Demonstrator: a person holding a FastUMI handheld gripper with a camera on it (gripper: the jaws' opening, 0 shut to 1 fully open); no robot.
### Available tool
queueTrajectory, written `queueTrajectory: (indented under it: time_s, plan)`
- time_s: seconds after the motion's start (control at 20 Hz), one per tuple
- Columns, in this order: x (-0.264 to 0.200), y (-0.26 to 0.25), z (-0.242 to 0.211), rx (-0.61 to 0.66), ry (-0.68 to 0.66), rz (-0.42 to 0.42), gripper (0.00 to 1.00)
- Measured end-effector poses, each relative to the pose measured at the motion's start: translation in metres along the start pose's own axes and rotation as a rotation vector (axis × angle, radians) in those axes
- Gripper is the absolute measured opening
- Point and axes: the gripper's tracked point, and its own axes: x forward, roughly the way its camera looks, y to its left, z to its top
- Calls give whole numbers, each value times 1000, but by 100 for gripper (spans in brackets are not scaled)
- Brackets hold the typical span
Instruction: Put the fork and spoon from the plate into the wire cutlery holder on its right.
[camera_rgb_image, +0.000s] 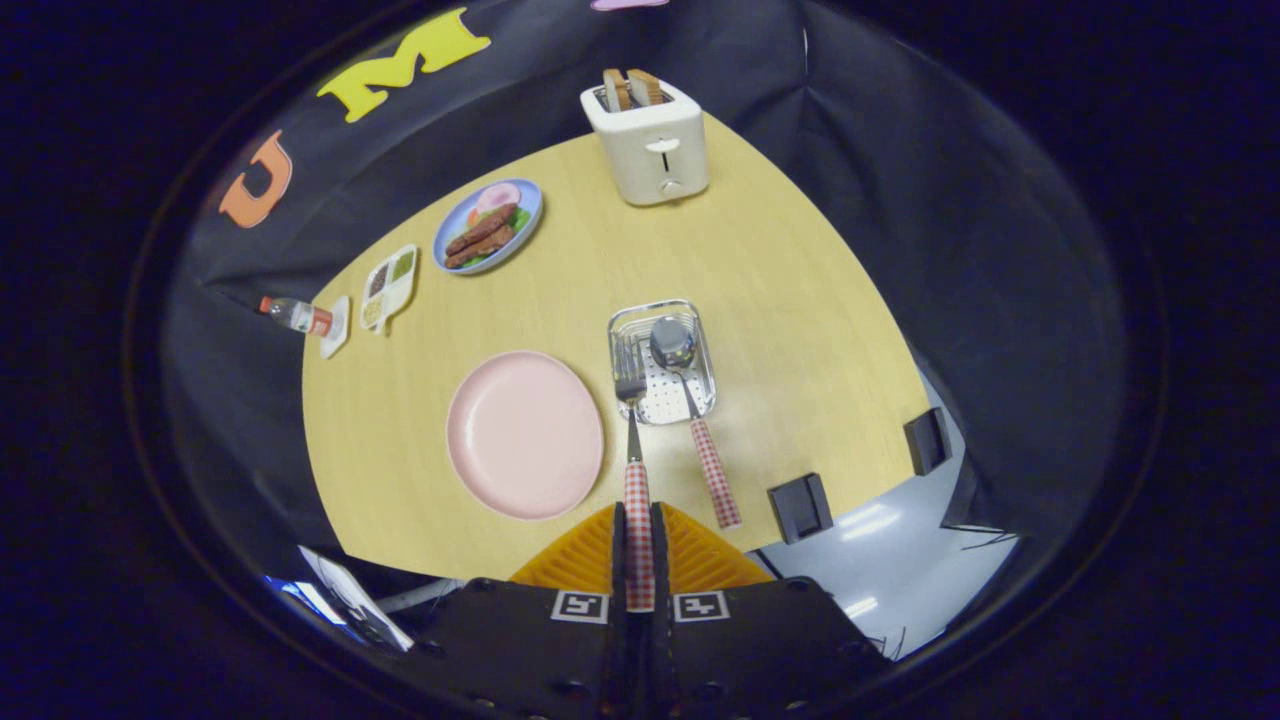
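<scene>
Holding the fork (634, 440) by its checked handle, gripper (638, 560) has its 2 fingers closed tight on it, tines hanging over the near-left part of the wire cutlery holder (700, 318). Gripper view: spoon (690, 400) already sits in the holder, bowl down inside, checked handle leaning out over the near rim toward the fingers. Pink plate (524, 435) is bare, just left of the holder. Toaster (648, 140) and a blue food plate (488, 226) stand well beyond. Step in hand, by my read: fork drop, 2nd of 2 items. Next move calls for lowering the tines inside the rim, then letting go without knocking the spoon.
</scene>
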Motion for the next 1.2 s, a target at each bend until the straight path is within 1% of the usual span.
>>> queueTrajectory:
  time_s: [0.05,0.3,0.65,0.9,1.0,1.1,1.15,1.2]
  plan:
    - [2,2,-3,13,26,15,9]
    - [12,-4,-2,53,73,6,9]
    - [23,-3,15,103,116,-3,9]
    - [29,-3,32,110,112,-27,9]
    - [32,-1,37,111,109,-29,13]
    - [34,3,42,118,102,-17,12]
    - [30,4,45,115,91,-14,20]
    - [29,6,49,108,75,-9,22]
